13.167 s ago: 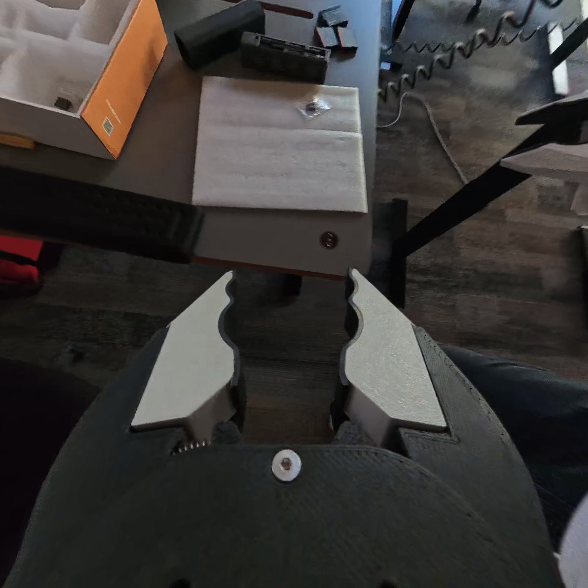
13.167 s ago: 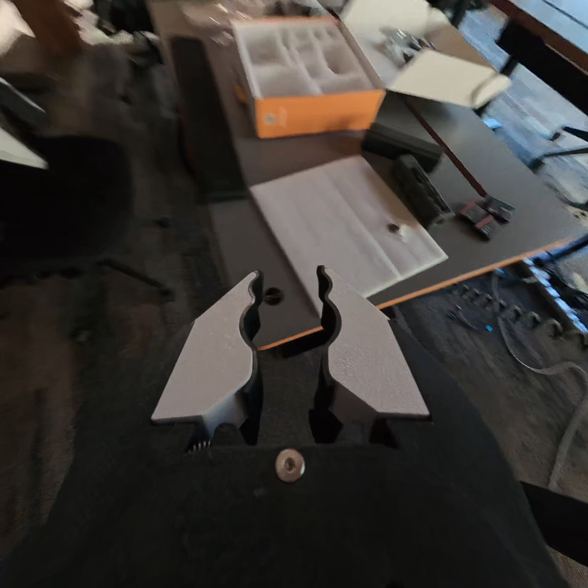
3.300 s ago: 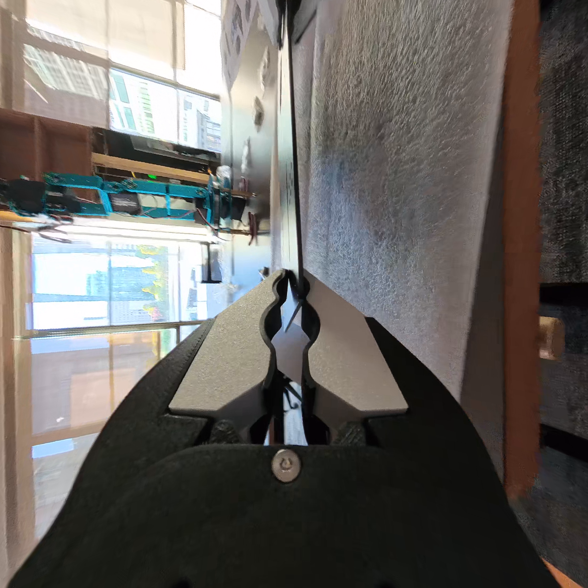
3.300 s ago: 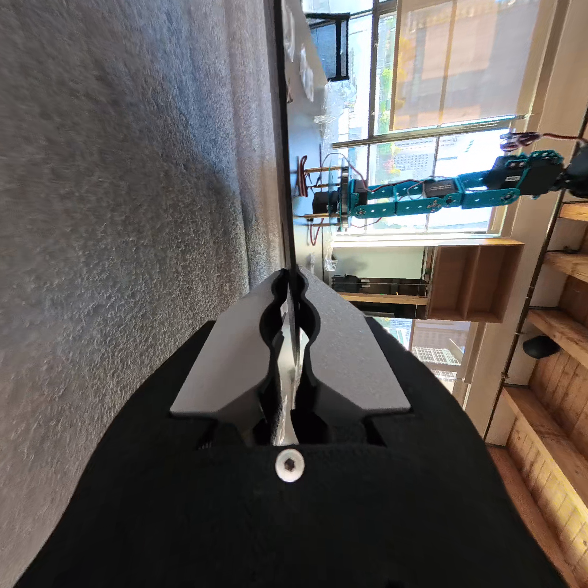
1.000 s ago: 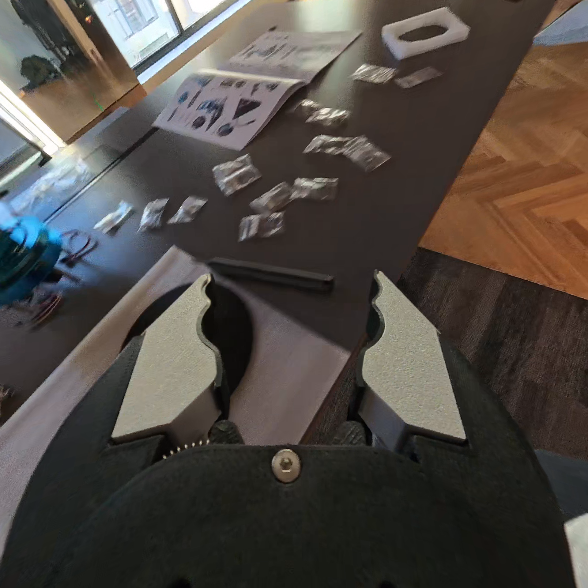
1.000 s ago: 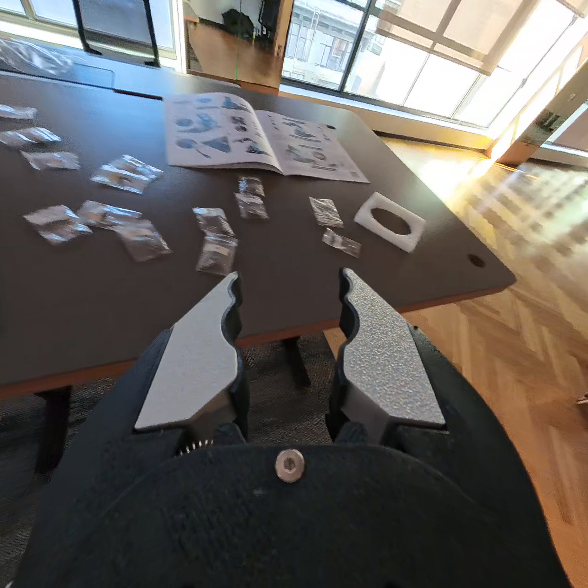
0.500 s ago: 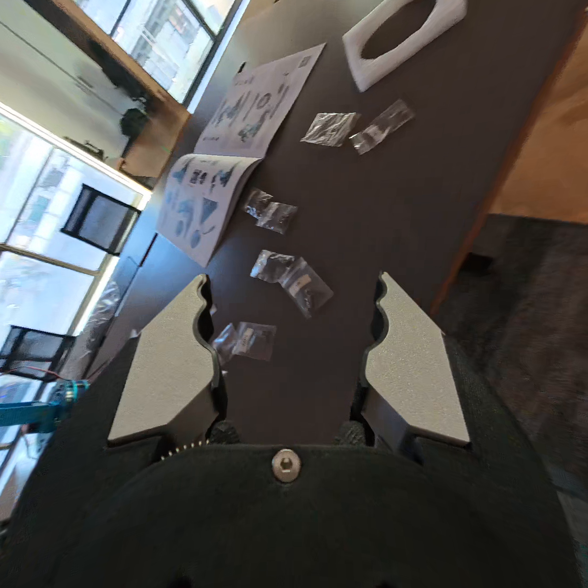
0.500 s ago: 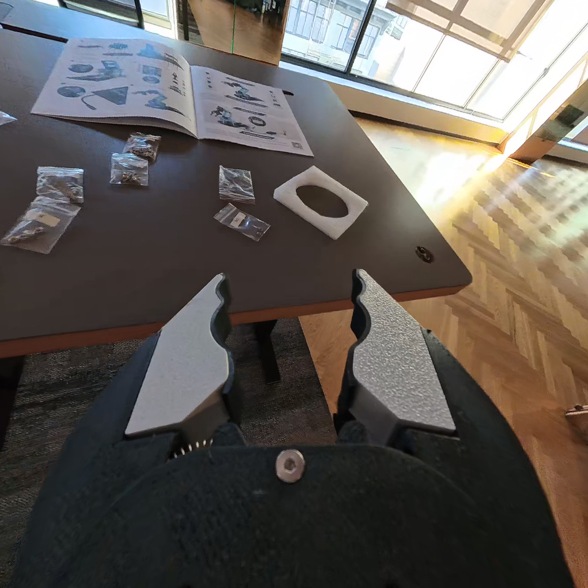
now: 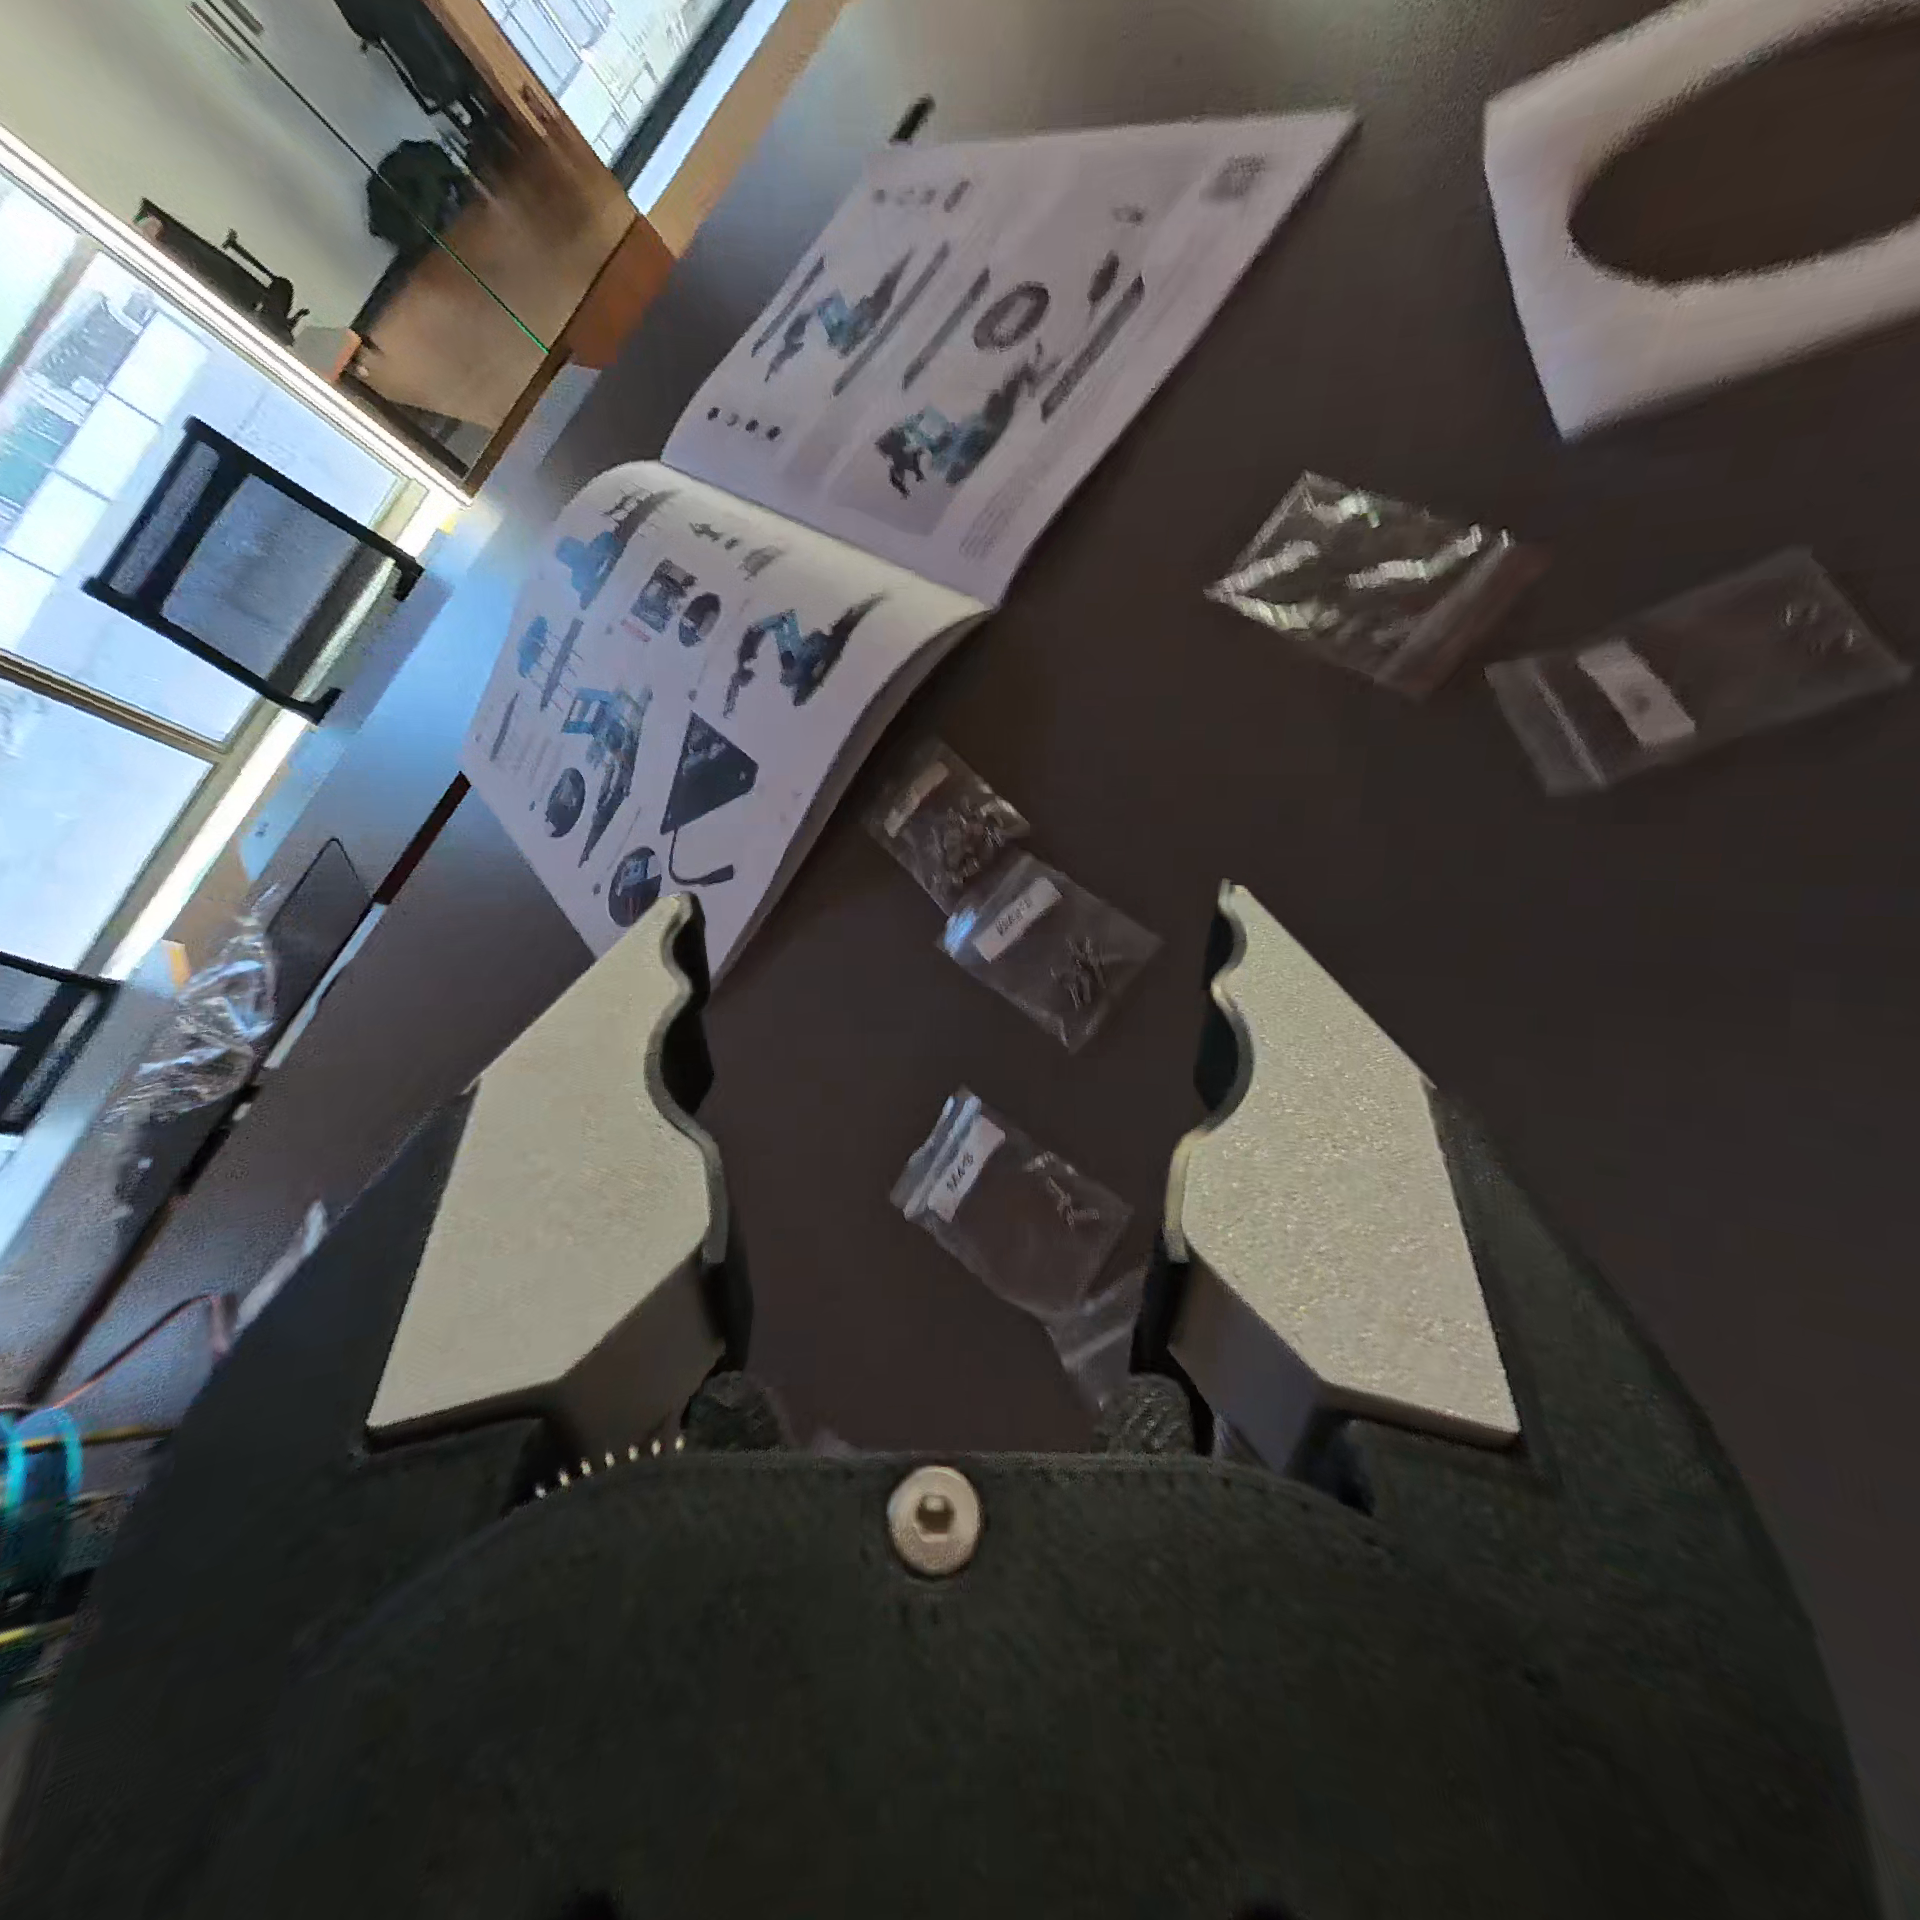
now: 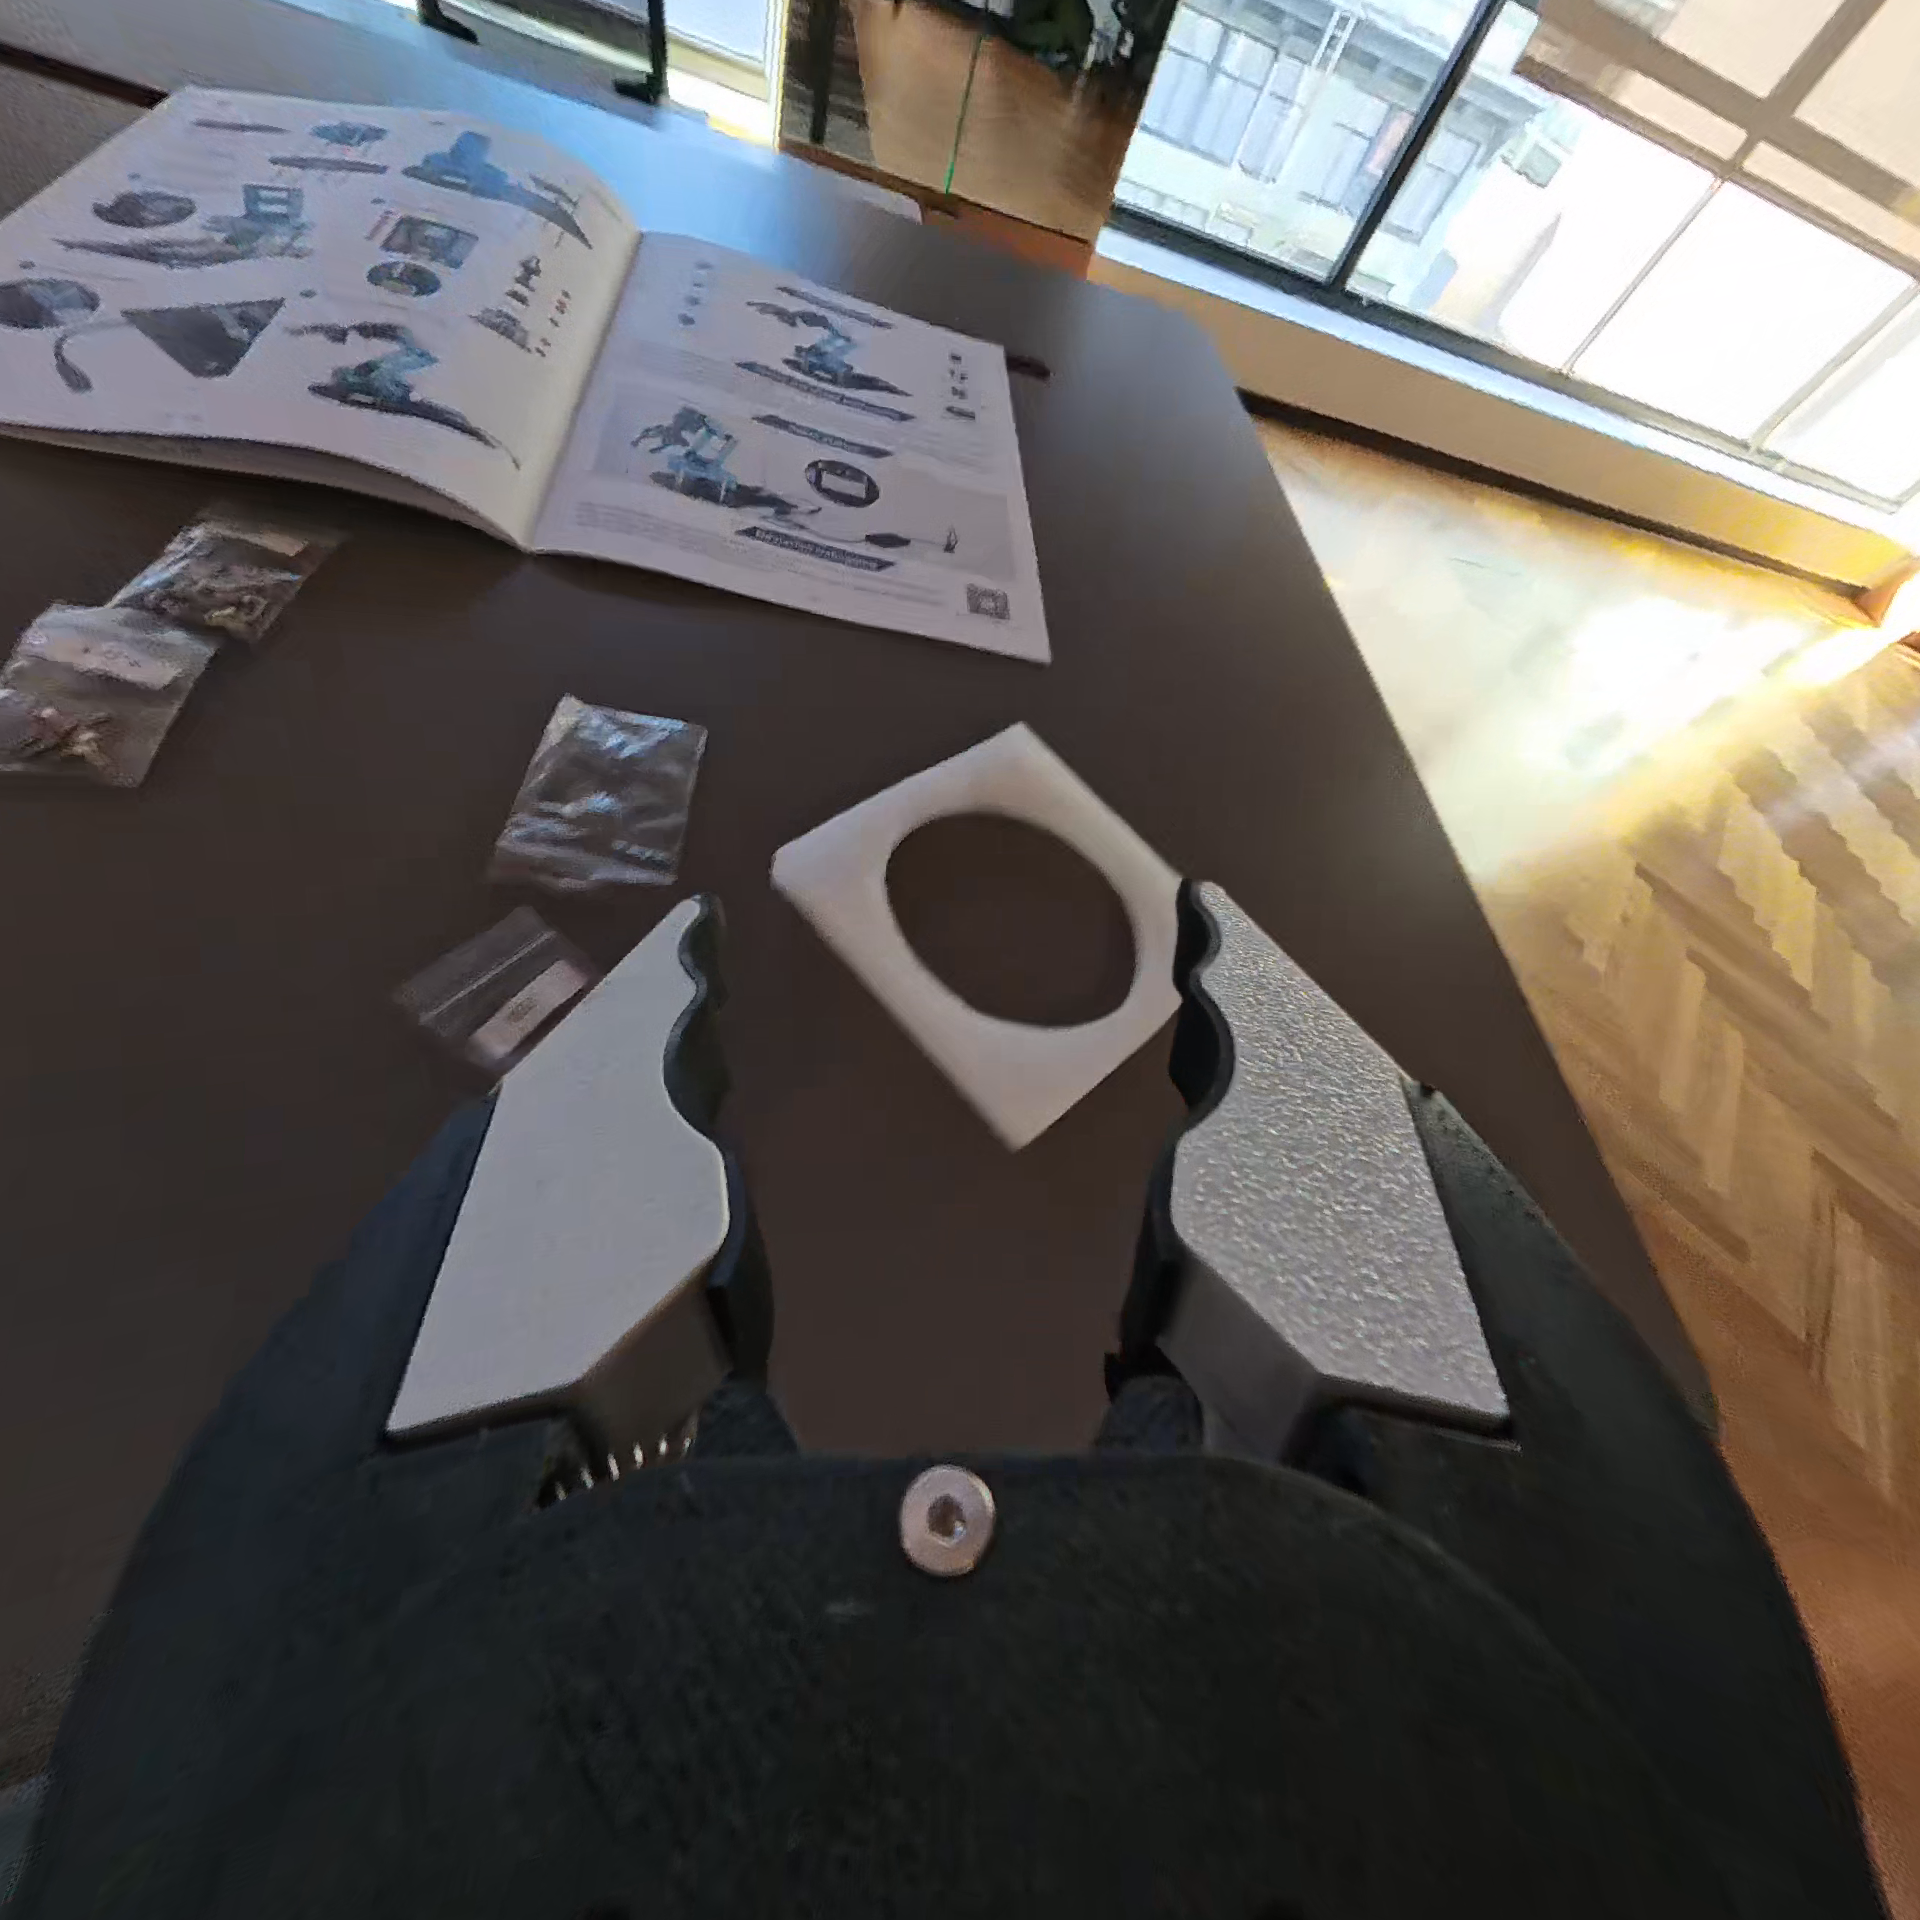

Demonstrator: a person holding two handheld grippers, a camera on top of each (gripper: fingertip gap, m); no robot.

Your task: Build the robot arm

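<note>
left gripper: the left gripper (image 9: 951,935) has its fingers (image 9: 582,1174) spread wide with nothing between them, hovering low over the dark table (image 9: 1507,1039)
under the left gripper: a small clear labelled bag (image 9: 1003,1195) of tiny parts lies flat in the gap between the fingers, lower centre of the frame; can't tell if the gripper touches it, looks apart
just past it: two more little bags, a labelled one (image 9: 1044,956) and a fuller bag of hardware (image 9: 951,821) touching it, centre of the frame
right side of left view: two clear bags (image 9: 1361,577) and (image 9: 1683,665) side by side, with the white foam frame (image 9: 1704,312) above them in the upper right corner
booklet: an open instruction booklet (image 9: 831,520) with blue and black pictures lies flat, upper centre of the left view
far left edge: crinkly plastic wrap (image 9: 208,1029) and some wires, pretty blurry so not sure what else is there
right gripper: the right gripper (image 10: 945,914) also has its fingers (image 10: 592,1164) wide apart, holding nothing
in front of the right gripper: the foam frame (image 10: 997,1070), square with a round hole, lies flat between the fingertips, its right corner just beside the right fingertip
left of that: a bag (image 10: 603,795) and a flatter labelled bag (image 10: 499,997) near the left fingertip, plus two more bags (image 10: 156,644) at the left edge
background: same booklet (image 10: 499,353) in the upper left, sunlit wooden floor (image 10: 1662,831) along the right, windows (image 10: 1558,156) along the top
</note>
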